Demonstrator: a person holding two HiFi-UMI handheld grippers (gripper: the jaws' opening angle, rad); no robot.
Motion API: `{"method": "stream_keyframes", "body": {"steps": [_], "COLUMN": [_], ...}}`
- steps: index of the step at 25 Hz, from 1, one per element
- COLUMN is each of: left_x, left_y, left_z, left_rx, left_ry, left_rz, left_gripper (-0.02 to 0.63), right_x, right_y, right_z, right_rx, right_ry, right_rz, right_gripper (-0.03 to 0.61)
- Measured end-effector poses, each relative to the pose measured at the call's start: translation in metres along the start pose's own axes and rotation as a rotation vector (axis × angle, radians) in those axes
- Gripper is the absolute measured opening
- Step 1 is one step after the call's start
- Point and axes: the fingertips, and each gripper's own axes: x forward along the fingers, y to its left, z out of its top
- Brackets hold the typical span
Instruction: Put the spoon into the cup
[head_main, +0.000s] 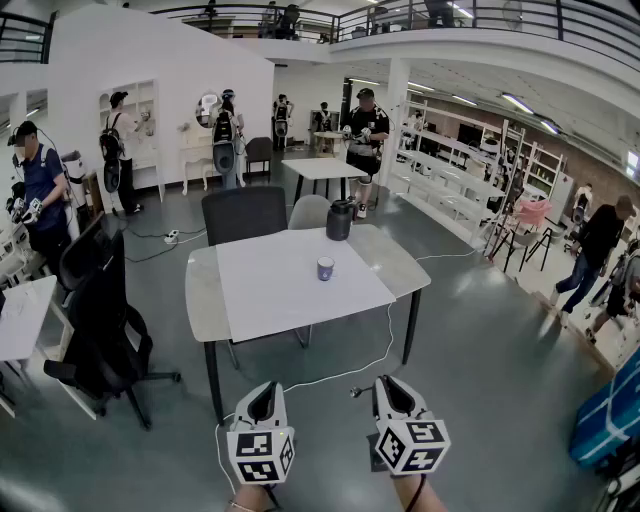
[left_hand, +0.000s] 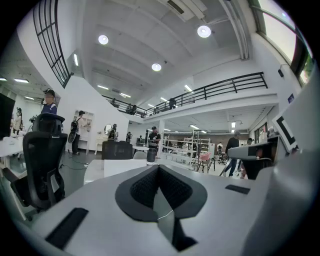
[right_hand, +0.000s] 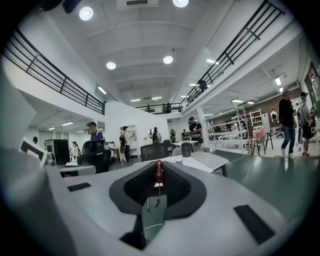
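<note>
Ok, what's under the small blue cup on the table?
The small blue cup stands on a white rectangular sheet, near its right edge. The sheet hides the grey tabletop beneath it.

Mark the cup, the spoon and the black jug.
blue cup (head_main: 326, 267): head view, on its outer side wall.
spoon (right_hand: 158, 172): right gripper view, on its brown end.
black jug (head_main: 340, 220): head view, on the middle of its body.

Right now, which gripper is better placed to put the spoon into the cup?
Right: the right gripper holds the spoon; the left gripper is shut and empty. The cup stands ahead.
</note>
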Motion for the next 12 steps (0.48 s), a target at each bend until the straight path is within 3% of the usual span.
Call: {"method": "stream_keyframes", "body": {"steps": [12], "left_x": [-0.006], "left_y": [0.02], "left_z": [-0.002], "left_rx": [-0.001], "left_ry": [0.009], "left_rz": [-0.02], "left_gripper": [0.017], "right_x": [0.001], "right_y": [0.019], "right_z": [-0.006], "right_rx": [0.056], "right_ry": [-0.004], "right_rz": [-0.007], "right_gripper": [0.061]}}
